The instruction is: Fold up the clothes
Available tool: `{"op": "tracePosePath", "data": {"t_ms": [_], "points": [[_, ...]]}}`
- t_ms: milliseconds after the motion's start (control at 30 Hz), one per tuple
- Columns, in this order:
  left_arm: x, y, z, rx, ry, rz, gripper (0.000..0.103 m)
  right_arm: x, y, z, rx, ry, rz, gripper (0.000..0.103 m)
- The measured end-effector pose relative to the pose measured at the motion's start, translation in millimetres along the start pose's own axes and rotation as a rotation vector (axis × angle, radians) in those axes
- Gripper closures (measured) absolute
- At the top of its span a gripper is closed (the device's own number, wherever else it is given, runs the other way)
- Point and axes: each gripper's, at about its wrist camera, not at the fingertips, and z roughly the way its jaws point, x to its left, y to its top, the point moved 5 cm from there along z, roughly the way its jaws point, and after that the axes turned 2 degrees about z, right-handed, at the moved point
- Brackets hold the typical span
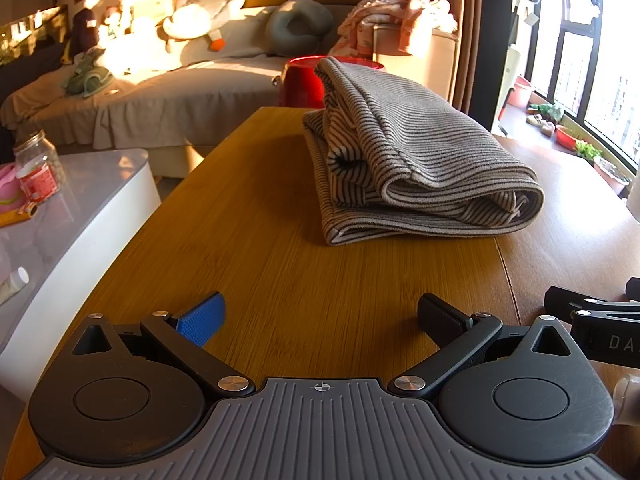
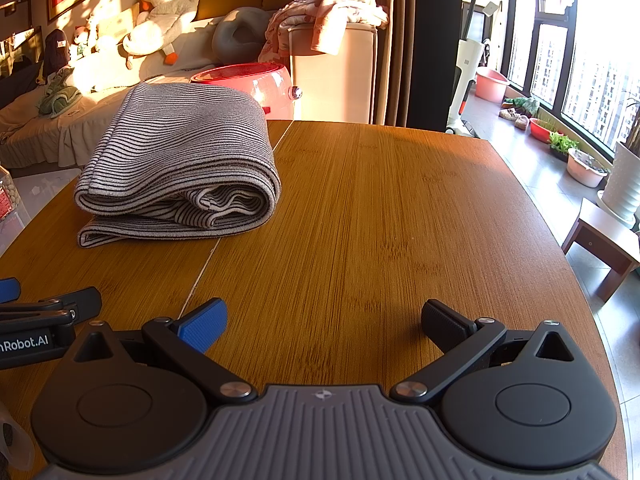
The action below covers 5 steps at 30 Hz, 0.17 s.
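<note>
Striped garment (image 1: pixel 416 152) folded on table (image 1: pixel 260 240); left claw (image 1: pixel 320 320), right claw (image 2: pixel 324 324) spread wide, empty.

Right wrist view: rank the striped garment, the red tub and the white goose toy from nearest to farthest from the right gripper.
From the right gripper:
1. Striped garment, folded on the table, ahead-left.
2. Red tub, just behind the table.
3. White goose toy, far back on the sofa.

Folded garment (image 1: pixel 412 160) on table (image 1: pixel 260 248), seemingly before tub (image 1: pixel 302 80).
</note>
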Motion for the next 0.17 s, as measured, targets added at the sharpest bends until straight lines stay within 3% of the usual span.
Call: {"op": "tracePosePath", "data": {"t_ms": [167], "points": [[0.1, -0.2, 0.3, 0.000, 0.000, 0.001, 0.000, -0.1, 0.0, 0.2, 0.000, -0.002, 0.001, 0.000]]}}
